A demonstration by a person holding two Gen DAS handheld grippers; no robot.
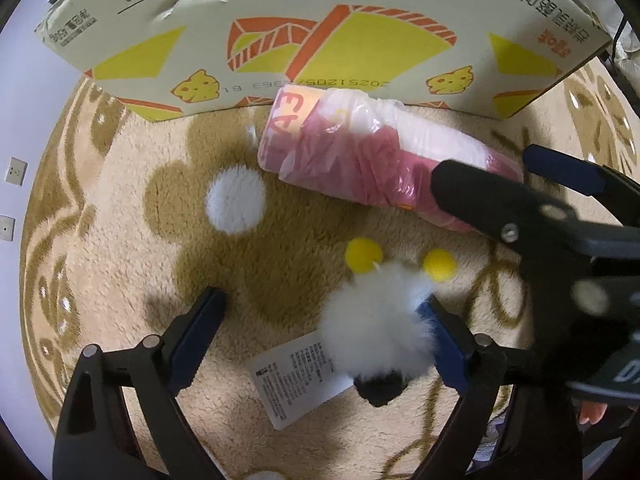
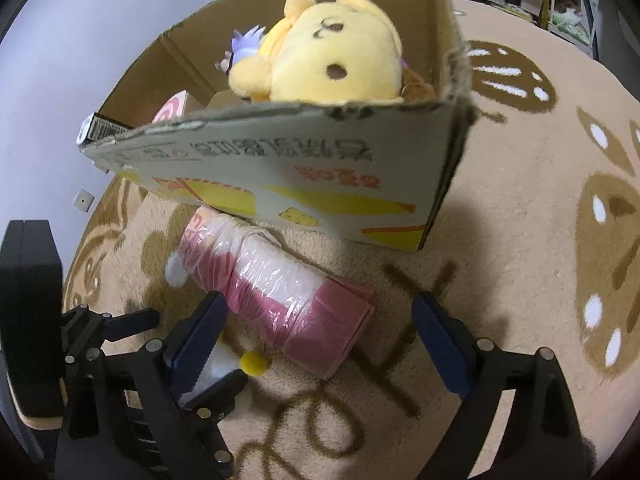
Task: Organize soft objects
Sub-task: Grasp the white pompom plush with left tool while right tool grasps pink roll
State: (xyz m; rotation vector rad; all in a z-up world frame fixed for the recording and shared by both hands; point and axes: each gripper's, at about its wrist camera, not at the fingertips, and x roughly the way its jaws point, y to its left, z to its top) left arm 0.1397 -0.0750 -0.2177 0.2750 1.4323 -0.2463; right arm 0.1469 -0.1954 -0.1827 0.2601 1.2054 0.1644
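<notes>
**Two tongs lowered over soft toys on a patterned rug**

A cream plush rug (image 1: 120, 216) with brown flower and swirl patterns covered the floor. On it stood an open cardboard box (image 2: 280, 168), printed with yellow and orange cheese shapes. Inside the box sat a yellow bear plush (image 2: 332, 56), with a small purple toy (image 2: 248, 46) tucked behind it.

Just in front of the box wall lay a pink roll wrapped in clear plastic (image 1: 360, 156), resting lengthwise on the rug.

The left tongs (image 1: 324, 316) pointed straight down with their blue-padded fingers wide apart. Between them, touching the right-hand finger, lay a small white fluffy toy (image 1: 376, 320) with two yellow pompoms (image 1: 363, 255), a black part at its near end and a white printed label (image 1: 296, 380) attached. Whether the other finger touched it could not be told; a clear gap showed on that side.

The right tongs (image 2: 320, 320) were angled down over the near end of the pink roll, fingers spread apart and clamped on nothing.
</notes>
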